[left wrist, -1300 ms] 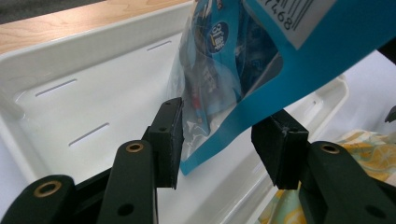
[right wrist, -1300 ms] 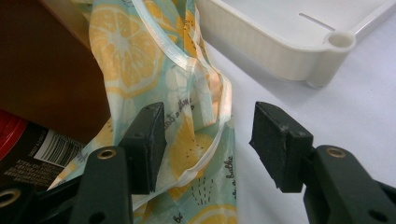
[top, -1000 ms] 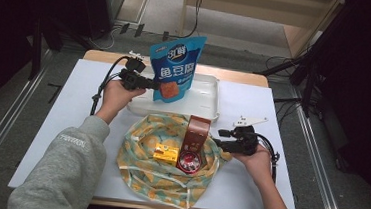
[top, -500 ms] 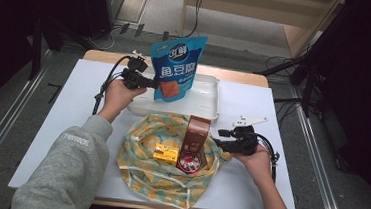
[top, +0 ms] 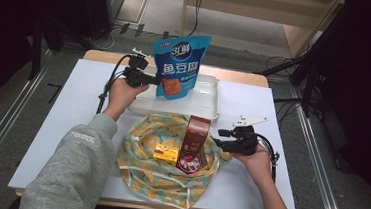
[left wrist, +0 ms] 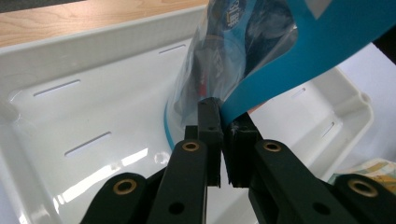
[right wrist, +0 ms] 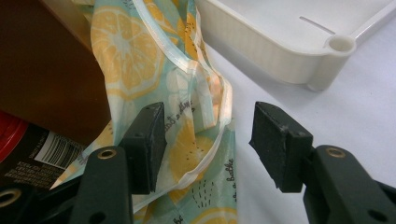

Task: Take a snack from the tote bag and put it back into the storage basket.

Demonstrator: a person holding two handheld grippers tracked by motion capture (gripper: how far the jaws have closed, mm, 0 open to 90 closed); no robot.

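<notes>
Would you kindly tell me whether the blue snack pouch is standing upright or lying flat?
Upright: the blue snack pouch stands tall over the white plastic tray, with the left gripper shut on its lower edge.

Overhead light is brightly washing the white-topped table (top: 62, 120) while surroundings are sitting in darkness. Glare is gleaming on the white plastic tray (left wrist: 93, 163); near black jaws are blurring slightly.

The blue snack pouch (top: 179, 66) carries large white Chinese characters, seemingly 鱼豆腐, under a smaller logo too blurred to read, while the lemon-print cloth (right wrist: 187, 140) bears cursive writing that looks like "a bathe", and the dark box (right wrist: 39, 156) shows a barcode label with illegible digits.
</notes>
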